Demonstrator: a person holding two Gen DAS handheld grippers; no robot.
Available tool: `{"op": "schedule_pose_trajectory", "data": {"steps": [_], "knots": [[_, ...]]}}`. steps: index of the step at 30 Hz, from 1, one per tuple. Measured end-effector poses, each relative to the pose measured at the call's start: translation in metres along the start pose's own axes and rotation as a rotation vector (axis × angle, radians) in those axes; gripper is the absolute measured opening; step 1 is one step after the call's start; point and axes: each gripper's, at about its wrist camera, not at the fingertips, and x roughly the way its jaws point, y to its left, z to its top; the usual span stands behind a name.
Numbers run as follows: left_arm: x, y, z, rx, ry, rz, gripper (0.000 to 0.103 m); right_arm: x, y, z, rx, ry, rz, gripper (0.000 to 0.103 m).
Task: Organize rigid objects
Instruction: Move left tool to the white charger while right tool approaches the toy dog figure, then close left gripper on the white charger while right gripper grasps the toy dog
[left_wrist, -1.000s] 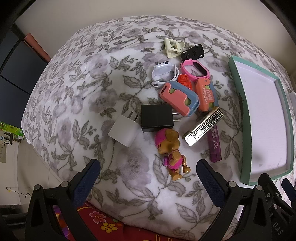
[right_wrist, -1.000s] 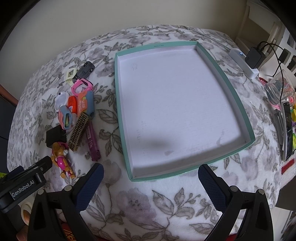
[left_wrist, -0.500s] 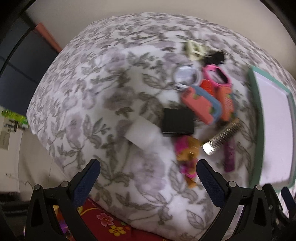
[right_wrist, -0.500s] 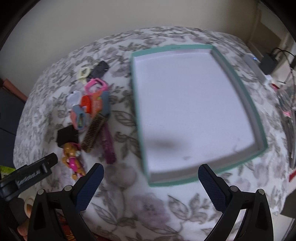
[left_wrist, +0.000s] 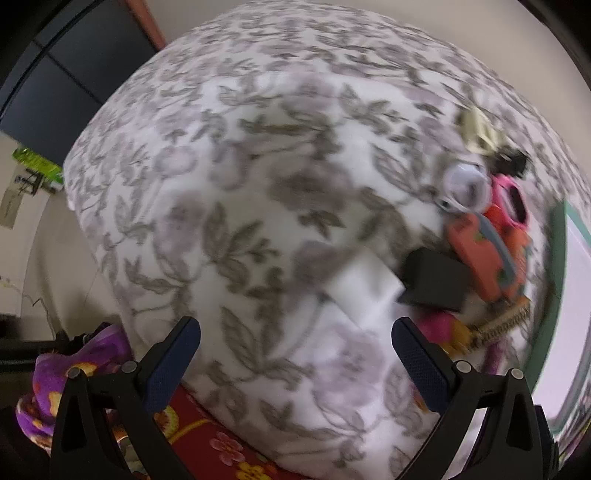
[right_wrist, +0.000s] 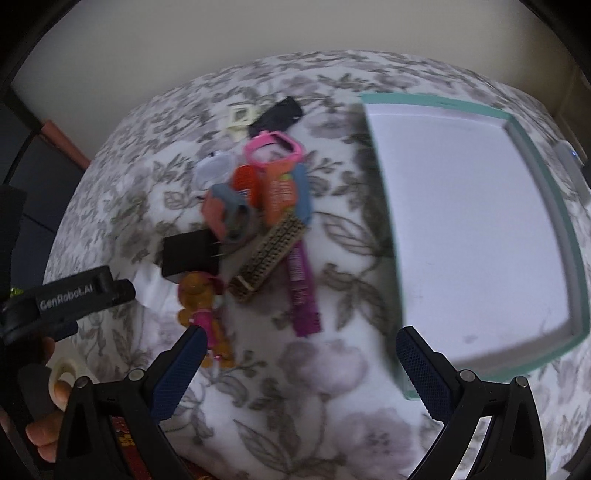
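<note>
A pile of small rigid objects lies on the floral blanket: a black charger (right_wrist: 190, 254), a white charger (left_wrist: 364, 290), a toy dog figure (right_wrist: 205, 308), a gold patterned harmonica (right_wrist: 269, 254), a purple bar (right_wrist: 303, 291), orange and blue cases (right_wrist: 282, 192), and a pink watch case (right_wrist: 275, 147). The empty teal-rimmed tray (right_wrist: 554, 192) lies to their right. My left gripper (left_wrist: 295, 365) is open and empty, just in front of the white charger. My right gripper (right_wrist: 303, 373) is open and empty, in front of the pile and the tray. Both views are blurred.
The floral blanket (left_wrist: 229, 206) covers a raised surface; its left edge drops to the floor. A red patterned cloth (left_wrist: 221, 443) lies below the front edge. The left gripper's body (right_wrist: 70, 295) shows at the left of the right wrist view.
Both cameras have swung left. In the left view the pile has slid to the right edge. In the right view the pile has moved toward the middle and the tray to the right.
</note>
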Motion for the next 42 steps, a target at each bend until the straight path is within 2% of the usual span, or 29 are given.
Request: {"op": "schedule_pose_trajectory", "data": {"steps": [5,8,17,21,26,30,32,34,38,40,42], "knots": [[0.018,0.018,0.009,-0.061,0.06,-0.053,0.103,0.01,0.009,0.003,-0.002,0.014,0.033,0.103],[0.02,0.024,0.013,-0.07,0.047,-0.051,0.103,0.015,0.013,0.005,-0.009,0.015,0.018,0.101],[0.022,0.022,0.021,-0.041,0.016,-0.083,0.101,0.022,0.029,0.008,-0.056,0.011,0.076,0.088],[0.032,0.015,0.024,-0.023,0.051,-0.116,0.095,0.023,0.036,0.008,-0.073,0.013,0.111,0.081],[0.042,0.019,0.029,-0.04,0.073,-0.194,0.092,0.017,0.044,0.007,-0.101,-0.003,0.121,0.081],[0.045,0.019,0.031,-0.019,0.07,-0.203,0.092,0.015,0.047,0.007,-0.114,-0.002,0.142,0.08],[0.045,0.016,0.031,0.01,0.068,-0.195,0.092,0.021,0.05,0.005,-0.128,0.016,0.134,0.074],[0.047,0.007,0.027,0.032,0.061,-0.195,0.091,0.028,0.051,0.003,-0.141,0.036,0.126,0.064],[0.046,0.005,0.032,0.053,0.047,-0.197,0.09,0.035,0.054,0.0,-0.16,0.051,0.116,0.061],[0.045,0.005,0.032,0.06,0.042,-0.206,0.087,0.039,0.055,0.0,-0.164,0.054,0.114,0.057],[0.046,0.007,0.033,0.068,0.036,-0.221,0.082,0.042,0.055,-0.001,-0.161,0.065,0.111,0.056]]}}
